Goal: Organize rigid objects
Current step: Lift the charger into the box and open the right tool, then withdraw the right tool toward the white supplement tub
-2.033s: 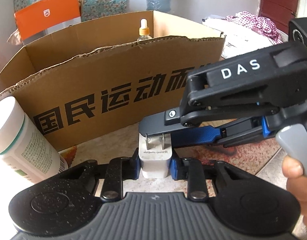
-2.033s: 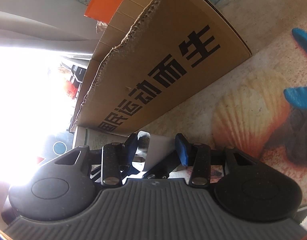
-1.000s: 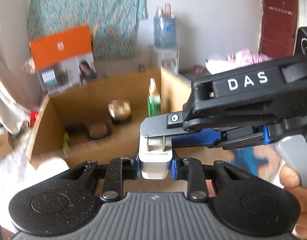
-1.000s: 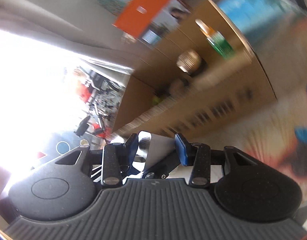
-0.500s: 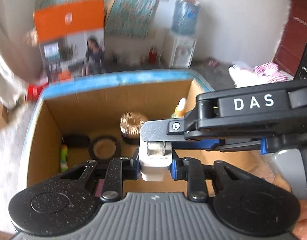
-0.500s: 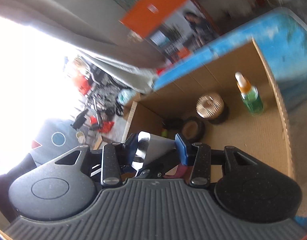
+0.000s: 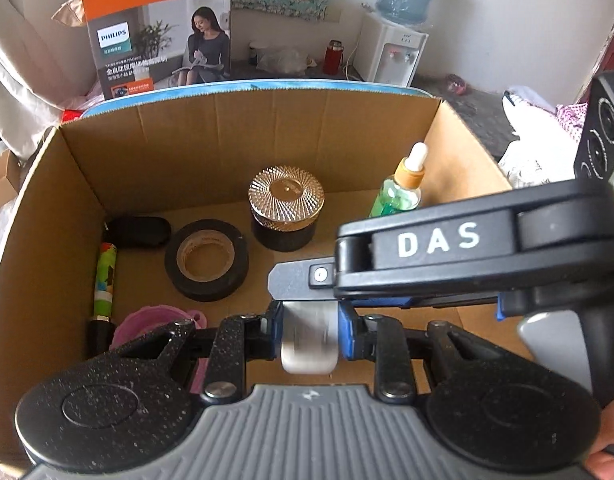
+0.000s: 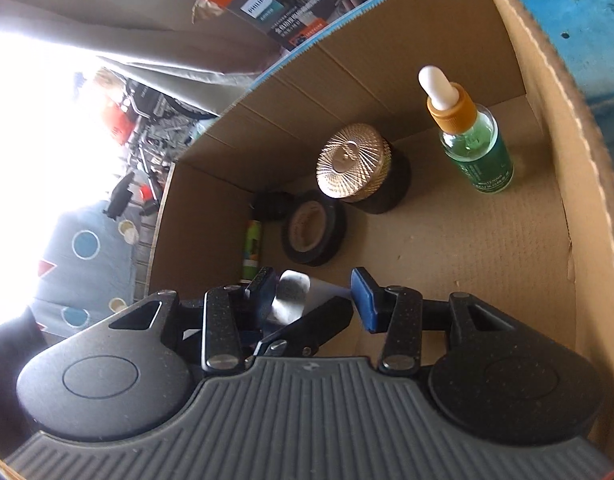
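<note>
A white plug adapter [image 7: 309,340] sits between the blue pads of my left gripper [image 7: 310,330], blurred, above the open cardboard box [image 7: 267,128]. The jaws look slightly parted around it. My right gripper [image 8: 313,296] crosses in from the right in the left wrist view [image 7: 303,276]. Its jaws stand apart, one pad beside the adapter [image 8: 291,296]. In the box are a gold-lidded black jar [image 7: 285,208], a black tape roll [image 7: 206,260], a green dropper bottle [image 7: 399,192], a green tube [image 7: 105,280], a black case [image 7: 137,232] and a pink object [image 7: 155,320].
An orange Philips carton [image 7: 159,28] stands behind the box. A water dispenser [image 7: 395,48] is at the back wall. A black speaker [image 7: 599,136] and cloth lie to the right. Bare box floor [image 8: 467,260] shows at the right side.
Both grippers carried the adapter from the table up and over the box. Now the adapter is blurred and lower between the left pads, and the right jaws have opened.
</note>
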The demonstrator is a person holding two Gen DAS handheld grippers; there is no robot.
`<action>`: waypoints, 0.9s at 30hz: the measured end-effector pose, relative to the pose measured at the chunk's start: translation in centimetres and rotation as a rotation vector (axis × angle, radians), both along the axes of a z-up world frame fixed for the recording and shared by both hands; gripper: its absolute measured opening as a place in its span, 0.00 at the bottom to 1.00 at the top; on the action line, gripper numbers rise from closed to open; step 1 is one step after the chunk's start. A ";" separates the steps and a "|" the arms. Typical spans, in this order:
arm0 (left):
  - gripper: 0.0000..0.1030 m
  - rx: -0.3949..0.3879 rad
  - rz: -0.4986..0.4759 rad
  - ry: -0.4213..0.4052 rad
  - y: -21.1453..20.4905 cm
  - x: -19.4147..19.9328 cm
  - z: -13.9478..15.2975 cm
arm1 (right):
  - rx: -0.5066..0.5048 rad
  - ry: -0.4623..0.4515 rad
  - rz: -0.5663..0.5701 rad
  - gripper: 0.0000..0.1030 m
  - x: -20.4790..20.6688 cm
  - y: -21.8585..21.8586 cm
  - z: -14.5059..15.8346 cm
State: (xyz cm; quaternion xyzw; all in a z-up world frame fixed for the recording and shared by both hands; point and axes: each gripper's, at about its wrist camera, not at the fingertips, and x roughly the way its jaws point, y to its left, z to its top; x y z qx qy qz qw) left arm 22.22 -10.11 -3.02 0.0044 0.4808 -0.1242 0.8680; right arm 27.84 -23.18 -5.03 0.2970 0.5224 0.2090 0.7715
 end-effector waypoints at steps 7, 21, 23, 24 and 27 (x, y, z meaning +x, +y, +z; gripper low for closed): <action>0.32 0.001 0.012 -0.001 -0.2 0.1 -0.1 | 0.000 -0.005 0.001 0.44 0.3 0.1 -0.3; 0.86 -0.019 -0.054 -0.231 -0.1 -7.2 5.7 | 0.056 -0.405 -0.176 0.66 -9.8 -3.8 7.4; 0.90 -0.014 -0.079 -0.271 -0.1 -9.0 6.7 | 0.030 -0.471 -0.212 0.72 -12.2 -4.4 8.7; 0.93 -0.017 -0.090 -0.290 0.0 -9.7 7.1 | 0.021 -0.496 -0.226 0.76 -13.3 -4.9 9.3; 0.97 -0.021 -0.120 -0.338 0.4 -12.1 8.0 | 0.007 -0.556 -0.252 0.80 -16.3 -5.5 10.7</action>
